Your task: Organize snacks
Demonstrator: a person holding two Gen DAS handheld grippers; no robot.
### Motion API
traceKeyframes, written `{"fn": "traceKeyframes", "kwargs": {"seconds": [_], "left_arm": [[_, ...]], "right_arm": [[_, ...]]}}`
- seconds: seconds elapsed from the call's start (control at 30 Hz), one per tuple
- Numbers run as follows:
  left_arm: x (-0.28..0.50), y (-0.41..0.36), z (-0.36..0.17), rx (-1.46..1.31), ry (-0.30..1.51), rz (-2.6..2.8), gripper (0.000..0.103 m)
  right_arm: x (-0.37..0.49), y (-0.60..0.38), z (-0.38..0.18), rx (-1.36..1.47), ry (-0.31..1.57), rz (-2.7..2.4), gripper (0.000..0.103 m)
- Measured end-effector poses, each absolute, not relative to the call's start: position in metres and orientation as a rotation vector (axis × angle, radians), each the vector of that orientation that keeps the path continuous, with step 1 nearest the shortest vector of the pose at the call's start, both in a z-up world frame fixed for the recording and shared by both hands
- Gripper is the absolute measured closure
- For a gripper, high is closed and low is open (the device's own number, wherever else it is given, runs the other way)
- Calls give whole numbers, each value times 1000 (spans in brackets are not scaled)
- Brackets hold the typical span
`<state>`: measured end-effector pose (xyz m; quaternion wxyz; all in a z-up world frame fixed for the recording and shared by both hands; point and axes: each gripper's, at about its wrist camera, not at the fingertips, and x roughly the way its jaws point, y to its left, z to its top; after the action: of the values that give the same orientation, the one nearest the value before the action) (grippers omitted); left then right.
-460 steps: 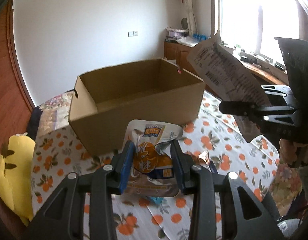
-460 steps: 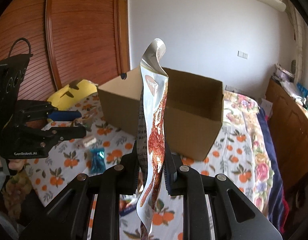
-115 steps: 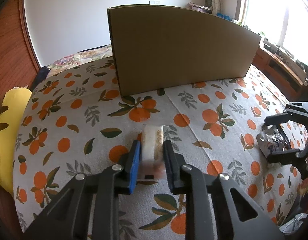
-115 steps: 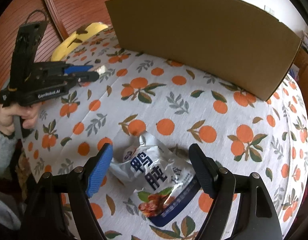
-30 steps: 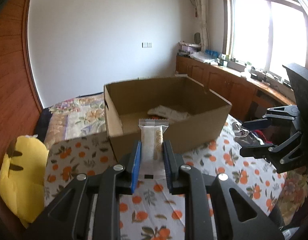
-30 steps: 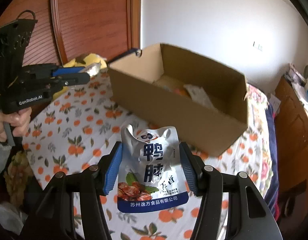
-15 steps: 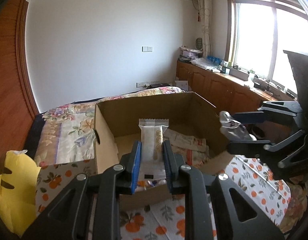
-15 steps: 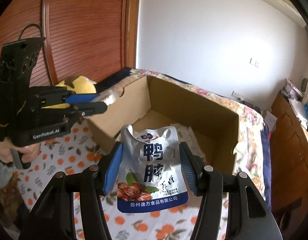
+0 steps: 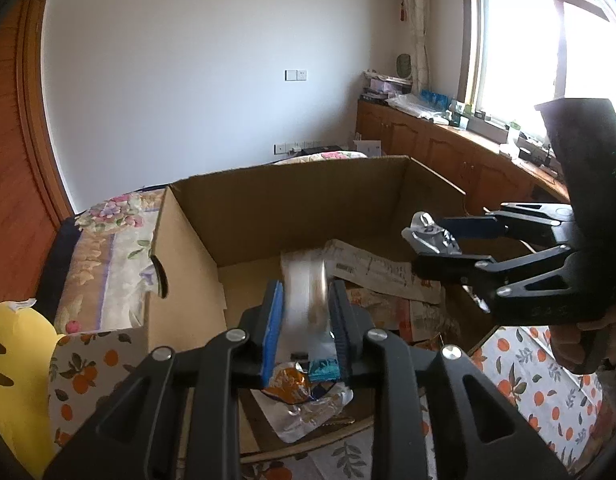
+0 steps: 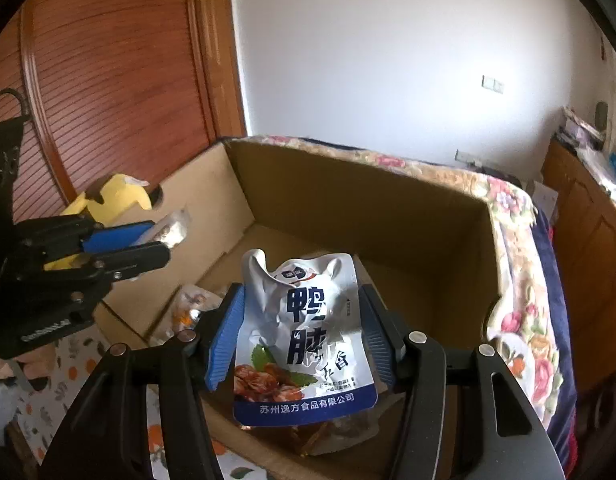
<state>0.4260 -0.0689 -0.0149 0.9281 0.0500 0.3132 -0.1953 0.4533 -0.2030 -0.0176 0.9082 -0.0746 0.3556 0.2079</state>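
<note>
Both snacks over the box

We see our left gripper [image 9: 305, 322] just loosening around a blurred wafer packet [image 9: 305, 296]; our right gripper [image 10: 303, 334] clamps a silver pouch [image 10: 303, 336] above the cardboard box [image 10: 372, 216].

Daylight floods through the window [image 9: 548, 48], blowing it out to white glare; fisheye bending darkens both frames' corners, and the wrapped snack [image 9: 305, 292] smears with motion blur inside the shaded cardboard box [image 9: 308, 200].

Bed [image 9: 548, 364] under an orange-print cloth [image 9: 83, 364], white ground with green leaves. Open cardboard box [image 9: 187, 280] sits directly on the cloth. Floral bedding [image 10: 520, 280] shows behind the box. Yellow plush [image 9: 15, 360] at the bed's left edge.
</note>
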Motion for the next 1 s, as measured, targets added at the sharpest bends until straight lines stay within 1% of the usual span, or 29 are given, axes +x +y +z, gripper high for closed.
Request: {"fn": "traceKeyframes", "kwargs": {"seconds": [0.13, 0.2, 0.4, 0.67, 1.0], "left_arm": [[417, -74, -13, 115, 643, -379, 73], [411, -74, -8, 119, 641, -371, 73], [372, -70, 19, 134, 610, -357, 71], [300, -61, 61, 161, 552, -316, 69], [217, -55, 93, 177, 502, -280, 64]], "right_arm": [[447, -206, -24, -164, 742, 402, 42], [442, -210, -19, -145, 733, 396, 31], [416, -219, 12, -124, 689, 389, 31], [342, -232, 63, -106, 609, 358, 31], [245, -255, 88, -69, 544, 300, 31]]}}
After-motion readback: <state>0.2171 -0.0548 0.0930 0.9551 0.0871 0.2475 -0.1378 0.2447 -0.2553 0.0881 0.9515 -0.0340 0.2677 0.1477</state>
